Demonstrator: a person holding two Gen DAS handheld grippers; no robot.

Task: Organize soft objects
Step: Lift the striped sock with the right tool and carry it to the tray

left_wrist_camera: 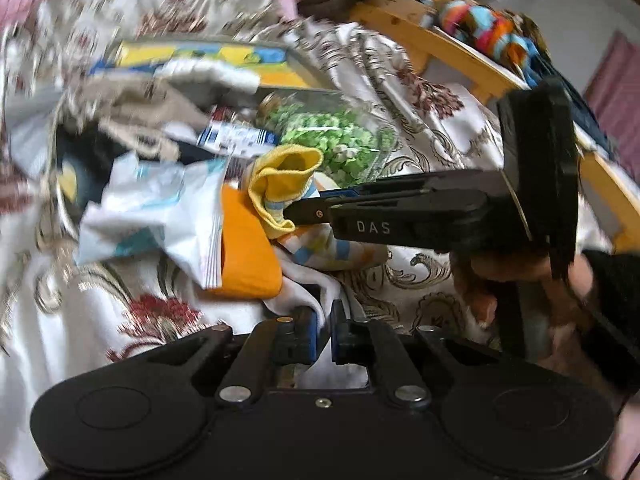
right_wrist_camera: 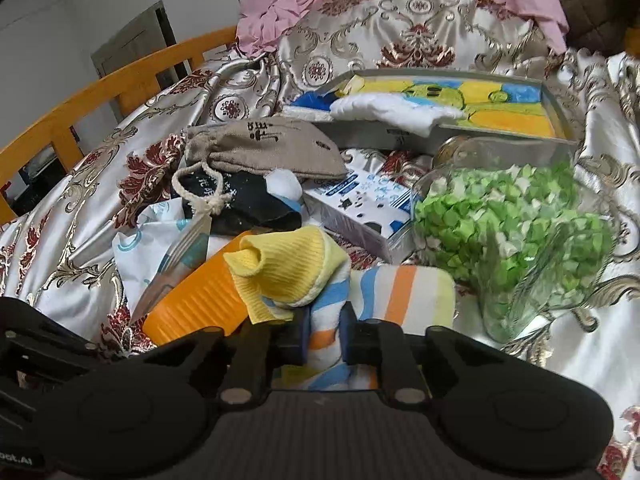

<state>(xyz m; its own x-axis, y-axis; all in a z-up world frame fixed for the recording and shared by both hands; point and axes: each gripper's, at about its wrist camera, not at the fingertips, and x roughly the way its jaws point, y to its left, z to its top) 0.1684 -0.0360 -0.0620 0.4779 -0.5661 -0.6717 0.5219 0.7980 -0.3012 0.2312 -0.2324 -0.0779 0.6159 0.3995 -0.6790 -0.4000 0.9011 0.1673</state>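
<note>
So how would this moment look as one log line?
right gripper: shut on striped sock | left gripper: shut on white cloth | tray: behind

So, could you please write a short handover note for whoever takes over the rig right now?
Right tool: shut on the striped sock, its yellow cuff bunched up.
Left tool: shut on white cloth.
Tray: a white soft item lies in it.
Left: beige drawstring pouch, dark sock and the sock in hand remain outside the tray.
</note>
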